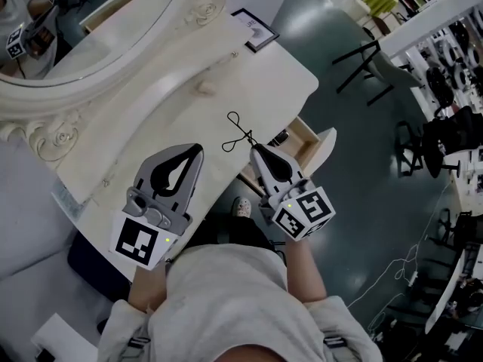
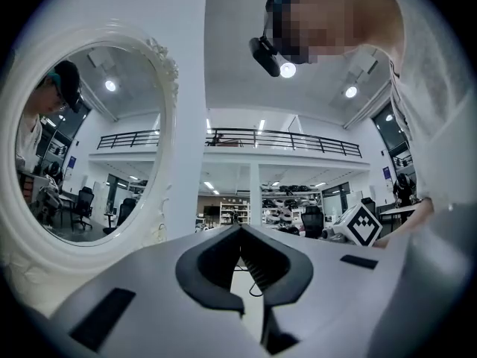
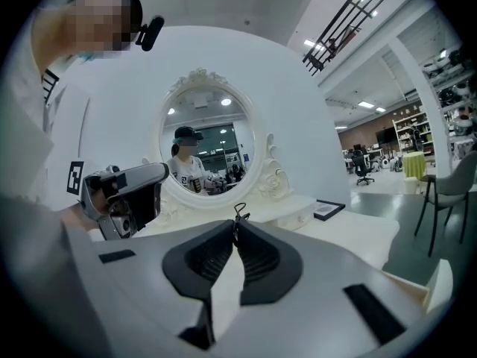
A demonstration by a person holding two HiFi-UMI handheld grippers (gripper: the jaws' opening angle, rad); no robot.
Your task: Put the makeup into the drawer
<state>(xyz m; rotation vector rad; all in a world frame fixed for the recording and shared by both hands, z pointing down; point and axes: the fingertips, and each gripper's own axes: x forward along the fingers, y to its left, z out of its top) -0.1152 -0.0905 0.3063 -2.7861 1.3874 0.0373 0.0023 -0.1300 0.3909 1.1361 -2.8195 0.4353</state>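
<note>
Item one, far left: an oval mirror (image 1: 83, 40) in a cream frame carved with scrolls and rosettes stands at the back of the table (image 1: 189, 66). The table top is smooth, pale and matt, with rounded corners.

Item two: my left claw (image 1: 199, 149) is over the front of the table top, pointing towards the mirror. It is grey moulded plastic with black ribbed pads. Its own view shows the two tips pressed together with nothing between them. Its marker cube (image 1: 143, 241) sits at my wrist end.

Item three: the wire tool (image 1: 240, 133), a thin black piece of makeup kit. It is bent wire with a small closed loop at the far end and two strands that cross below the loop. It lies above the table's front edge, just right of my left claw. I cannot tell whether it touches the table top.

Item four: my right claw (image 1: 255, 150) is closed on the near end of that wire. Its own view shows the loop standing up out of the joined tips.

Item five, right: the drawer (image 1: 306, 138) stands pulled out from under the table edge. It is a shallow pale wooden box with something dark inside. The wire tool is outside it, just to its left.

Item six: a flat, dark-edged picture frame (image 1: 254, 29) lies at the table's far corner.
</note>
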